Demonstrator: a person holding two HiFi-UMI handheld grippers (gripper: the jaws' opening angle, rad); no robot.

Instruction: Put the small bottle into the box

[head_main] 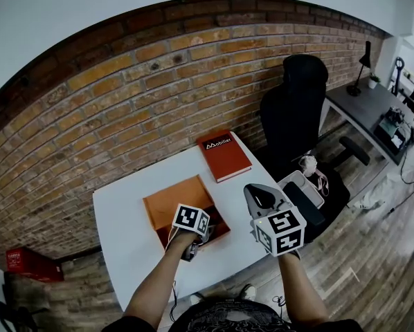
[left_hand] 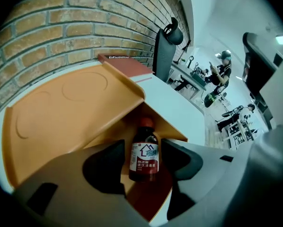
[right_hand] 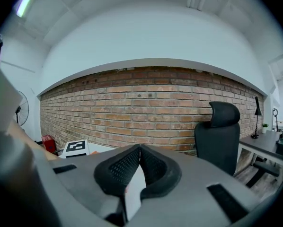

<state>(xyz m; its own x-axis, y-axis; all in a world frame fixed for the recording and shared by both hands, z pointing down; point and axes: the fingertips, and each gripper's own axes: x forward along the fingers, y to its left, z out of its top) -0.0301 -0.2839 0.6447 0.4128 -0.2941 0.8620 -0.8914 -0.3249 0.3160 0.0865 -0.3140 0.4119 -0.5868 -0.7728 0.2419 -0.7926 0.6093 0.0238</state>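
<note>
Orange box (left_hand: pixel 70 112) is holding the bottle (left_hand: pixel 144 161), which is sitting inside it, right between the jaws of the left gripper (left_hand: pixel 142 147), with its cap pointing away and its long side running the same way as the jaws. Those jaws are standing wide apart and not squeezing it, so I think this nearer gripper is only needing to pull straight back. The right gripper (right_hand: pixel 140 149) is waiting aside, closed on nothing.

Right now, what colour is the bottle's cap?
Red. The cap sits on the dark bottle; the left gripper view shows it best.
</note>
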